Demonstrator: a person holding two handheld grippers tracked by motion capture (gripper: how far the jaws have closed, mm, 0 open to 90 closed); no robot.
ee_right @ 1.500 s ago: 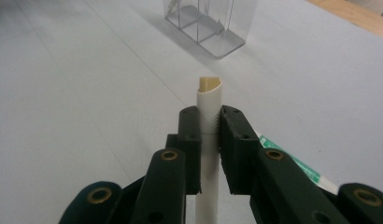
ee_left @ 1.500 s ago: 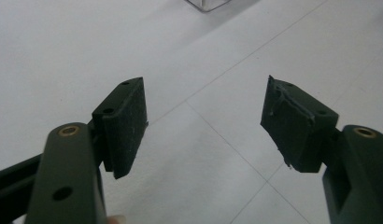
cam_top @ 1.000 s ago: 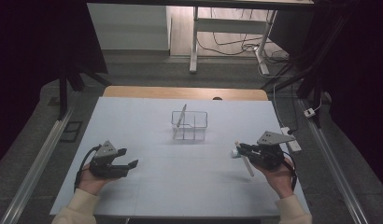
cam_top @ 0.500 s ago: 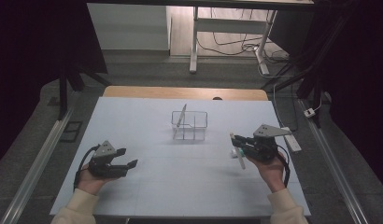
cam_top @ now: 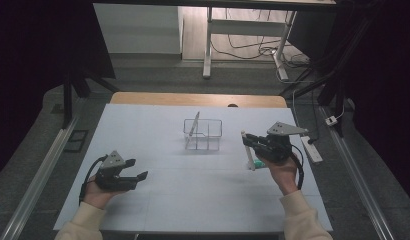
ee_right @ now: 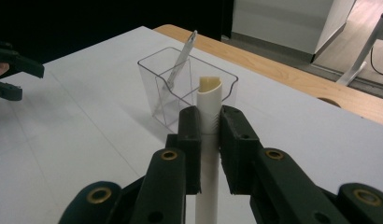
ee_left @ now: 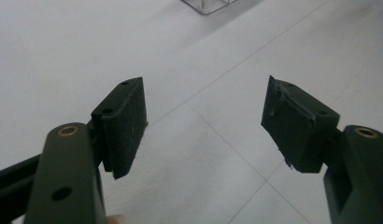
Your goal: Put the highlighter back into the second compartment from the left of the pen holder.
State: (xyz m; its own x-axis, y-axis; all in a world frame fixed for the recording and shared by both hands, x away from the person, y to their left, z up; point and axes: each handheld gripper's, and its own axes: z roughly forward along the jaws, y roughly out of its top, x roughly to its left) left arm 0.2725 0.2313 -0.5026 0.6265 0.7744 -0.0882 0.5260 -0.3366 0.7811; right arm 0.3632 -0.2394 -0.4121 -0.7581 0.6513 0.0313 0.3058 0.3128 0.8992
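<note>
a lab or test room: a bare white surface (cam_top: pixel 193 200) fills the lower frame, metal rails (cam_top: pixel 38 170) flank it, loose cables (cam_top: pixel 253 47) and desk legs (cam_top: pixel 208 45) sit at top centre, black curtains (cam_top: pixel 38 60) hang at both sides.

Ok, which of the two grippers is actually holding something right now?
The right gripper: its jaws are clamped on a white tube, near the clear organizer. The left gripper sits open over the table with nothing between its jaws.

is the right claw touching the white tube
Touching. The right gripper view shows the right claw shut on the white tube, both jaws pressed against its sides with no gap.
</note>
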